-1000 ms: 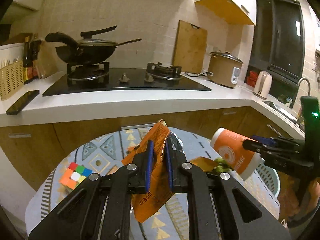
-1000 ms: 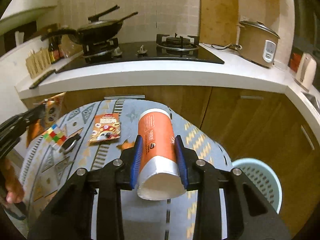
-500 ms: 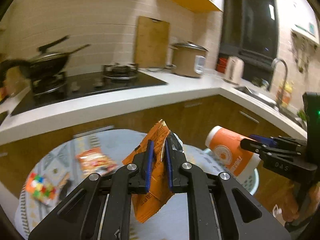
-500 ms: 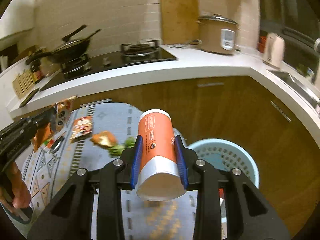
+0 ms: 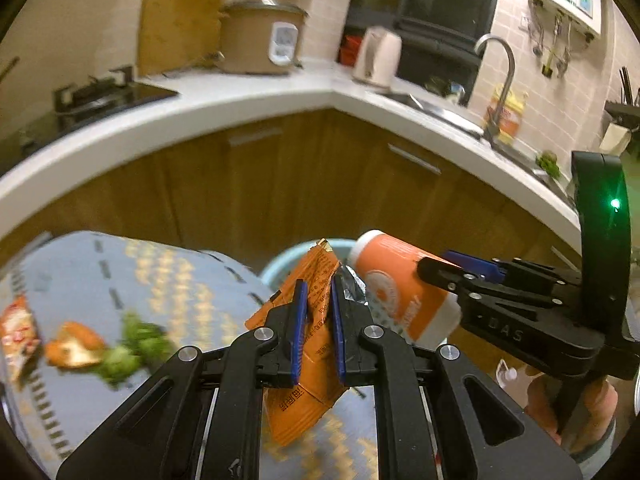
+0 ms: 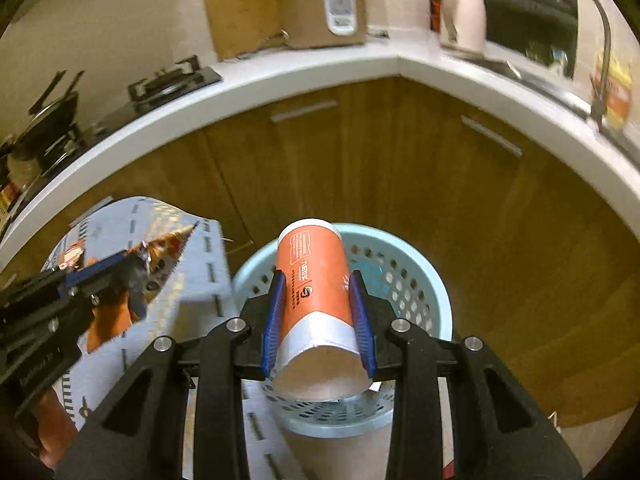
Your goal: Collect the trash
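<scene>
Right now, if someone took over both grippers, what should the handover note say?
Left gripper: jaws shut on the orange snack wrapper, held at the table's edge, short of the light blue basket.
Right gripper: jaws shut on the orange paper cup, held over the basket's opening.
Done: both pieces picked up and carried to the basket.
Left: release the cup, bring the wrapper over the basket and release it. Then fetch what remains on the patterned table: another snack packet, orange scraps and green scraps.
</scene>
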`<act>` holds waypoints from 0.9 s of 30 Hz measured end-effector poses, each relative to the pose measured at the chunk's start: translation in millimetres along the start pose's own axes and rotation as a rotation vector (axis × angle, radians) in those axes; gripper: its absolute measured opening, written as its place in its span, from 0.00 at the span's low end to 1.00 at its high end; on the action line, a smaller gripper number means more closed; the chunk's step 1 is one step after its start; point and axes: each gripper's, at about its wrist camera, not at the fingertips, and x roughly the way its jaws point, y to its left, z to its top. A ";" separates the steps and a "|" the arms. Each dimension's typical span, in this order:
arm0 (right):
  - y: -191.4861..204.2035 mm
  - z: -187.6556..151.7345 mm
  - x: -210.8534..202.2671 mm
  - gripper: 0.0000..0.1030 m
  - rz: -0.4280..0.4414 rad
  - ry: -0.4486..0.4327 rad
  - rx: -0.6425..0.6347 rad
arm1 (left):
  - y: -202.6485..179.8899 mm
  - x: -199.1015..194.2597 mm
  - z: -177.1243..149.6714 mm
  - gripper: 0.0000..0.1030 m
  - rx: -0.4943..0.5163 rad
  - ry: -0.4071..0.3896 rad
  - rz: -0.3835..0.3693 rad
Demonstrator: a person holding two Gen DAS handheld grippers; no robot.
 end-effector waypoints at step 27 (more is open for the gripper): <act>-9.1 -6.8 14.1 0.43 0.022 0.029 0.082 | 13.8 -13.3 -9.3 0.51 -0.055 -0.013 0.028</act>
